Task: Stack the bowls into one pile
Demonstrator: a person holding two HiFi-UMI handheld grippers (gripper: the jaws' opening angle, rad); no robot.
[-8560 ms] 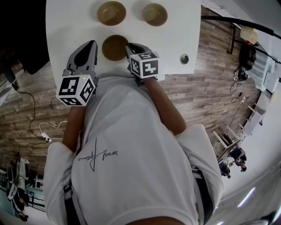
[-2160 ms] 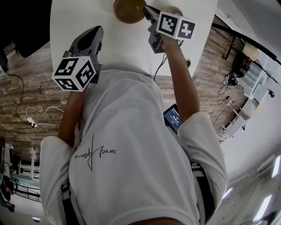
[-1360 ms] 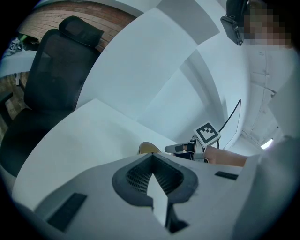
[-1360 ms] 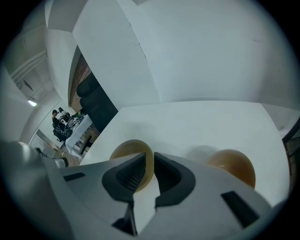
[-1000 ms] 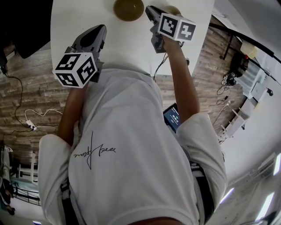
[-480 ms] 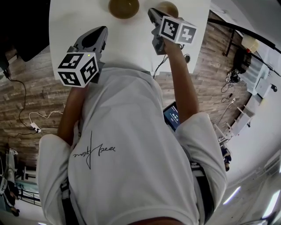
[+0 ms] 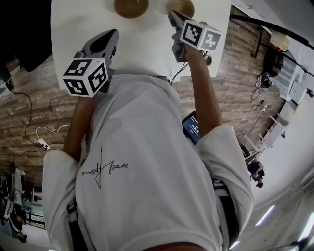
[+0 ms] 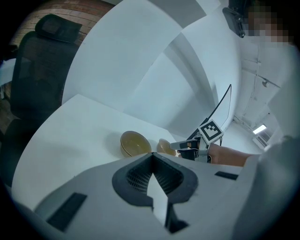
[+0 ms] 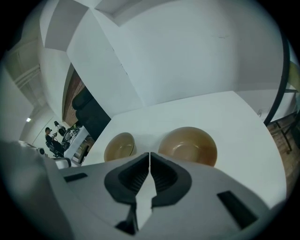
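Note:
Two brown bowls stand at the far side of the white table [image 7: 142, 44]. The left bowl [image 7: 131, 6] [image 8: 135, 143] [image 9: 118, 146] sits apart from the right bowl [image 7: 180, 6] [image 8: 164, 146] [image 9: 188, 145]. My right gripper [image 7: 171, 14] [image 9: 149, 154] is shut and empty, its tips just short of the right bowl's near left rim. My left gripper [image 7: 109, 34] [image 8: 152, 155] is also shut and empty, hovering over the table's near left part, well short of both bowls. In the left gripper view the right gripper [image 8: 187, 146] shows beside the right bowl.
A cable grommet [image 7: 208, 60] sits near the table's right front corner. A black chair [image 8: 42, 70] stands off the table's left side. Wooden floor surrounds the table, with a lit screen [image 7: 191, 128] by the person's right arm.
My right gripper carried the near bowl to the far left bowl, let it go there, then moved right to the right bowl. The left gripper stayed put.

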